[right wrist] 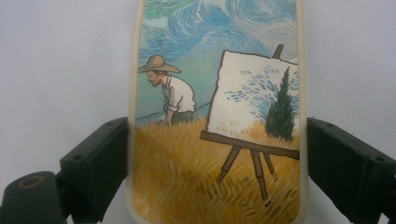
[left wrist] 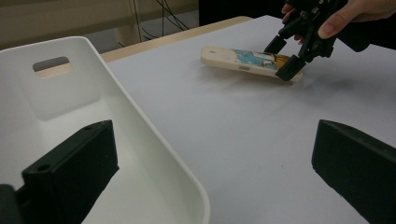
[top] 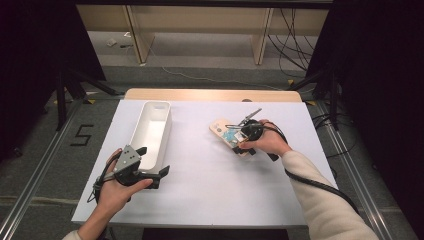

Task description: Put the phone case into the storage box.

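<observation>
Phone case (right wrist: 215, 116) with a painted field scene lying on the white surface (top: 215, 175) right of a white bin (top: 150, 132), right gripper (top: 246, 146) jaws straddling its near end, closed to its edges, left gripper (top: 150, 167) jaws wide open, empty, beside the bin's near end

Three cameras, one table (top: 210, 190).
High view looks forward and down; both gripper views ride low and share the phone case (left wrist: 250, 62), the right one closest.

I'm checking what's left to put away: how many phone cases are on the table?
1. The phone case lies flat on the white table, right of the white bin, between the jaws of the right gripper. None shows inside the bin.
</observation>
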